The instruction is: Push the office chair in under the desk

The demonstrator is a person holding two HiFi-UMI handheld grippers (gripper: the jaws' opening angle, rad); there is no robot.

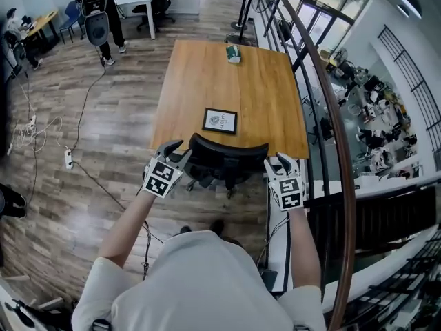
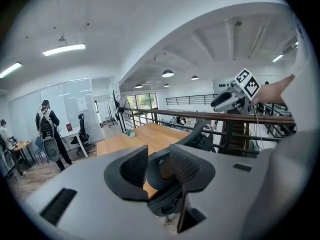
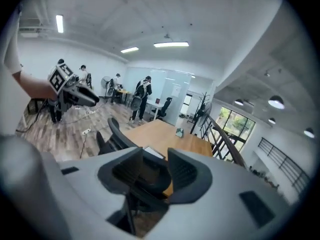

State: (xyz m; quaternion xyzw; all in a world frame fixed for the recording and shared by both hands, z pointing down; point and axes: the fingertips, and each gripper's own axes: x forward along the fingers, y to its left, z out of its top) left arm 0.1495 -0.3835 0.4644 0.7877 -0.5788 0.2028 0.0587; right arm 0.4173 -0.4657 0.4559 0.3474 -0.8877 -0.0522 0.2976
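black chair, brown desk

Worktop: warm wood, smooth, with a soft satin sheen. Office chair: black back rim, matt plastic by the look of it. Floor: grey-brown wood-grain planks, faintly glossy. My left claw and right claw: matt grey plastic shells, as I see them, with dark, finely ribbed pads. Handrail: polished brown wood.

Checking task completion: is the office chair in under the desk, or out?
In. The office chair has its backrest at the near edge of the desk, with the seat out of sight under the top.
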